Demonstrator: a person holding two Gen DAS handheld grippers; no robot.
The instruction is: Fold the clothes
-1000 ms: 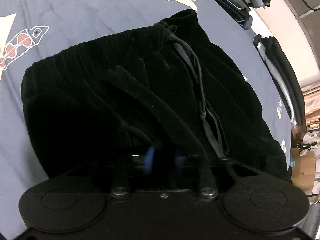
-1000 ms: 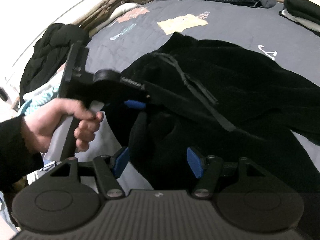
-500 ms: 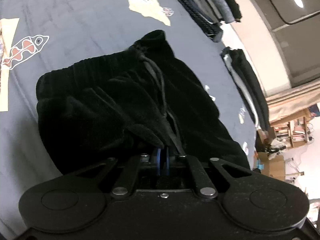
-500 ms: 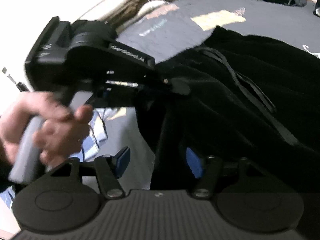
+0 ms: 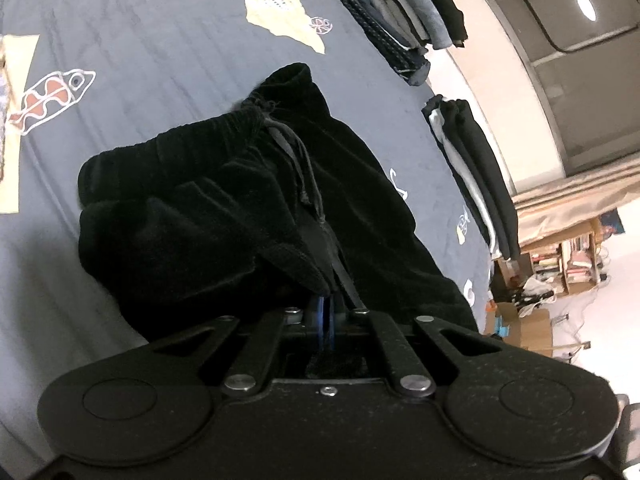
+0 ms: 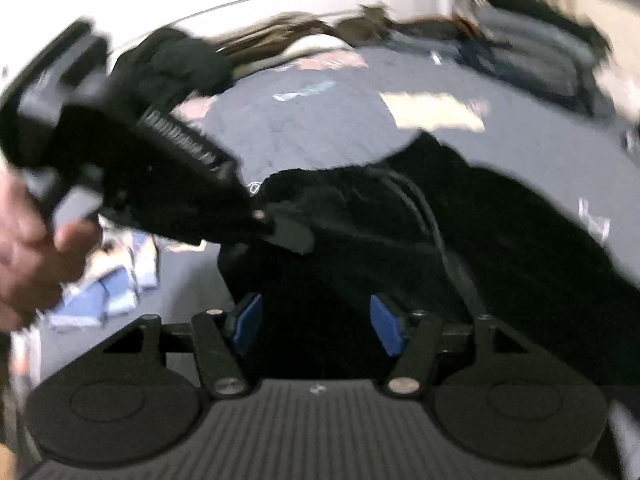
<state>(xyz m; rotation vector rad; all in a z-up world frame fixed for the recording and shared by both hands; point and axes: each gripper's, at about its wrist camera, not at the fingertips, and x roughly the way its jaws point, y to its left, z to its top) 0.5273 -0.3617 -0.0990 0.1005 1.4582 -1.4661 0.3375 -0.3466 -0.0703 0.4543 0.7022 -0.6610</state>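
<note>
The black velvet trousers [image 5: 248, 208] lie crumpled on the dark blue bedspread [image 5: 160, 52], waistband and drawstring [image 5: 304, 184] away from the left gripper [image 5: 325, 320]. That gripper's blue pads are pressed together, pinching a fold of the trousers' near edge. The right gripper [image 6: 316, 324] hovers over the trousers with its jaws spread, nothing between them.

You're working over a dark blue bedspread [image 5: 168, 52] with fish and pale patch prints, a cream wall [image 5: 492, 92] behind it, a round ceiling light [image 5: 585, 5] lit above, and a cluttered bookshelf [image 5: 568, 264] beyond.
</note>
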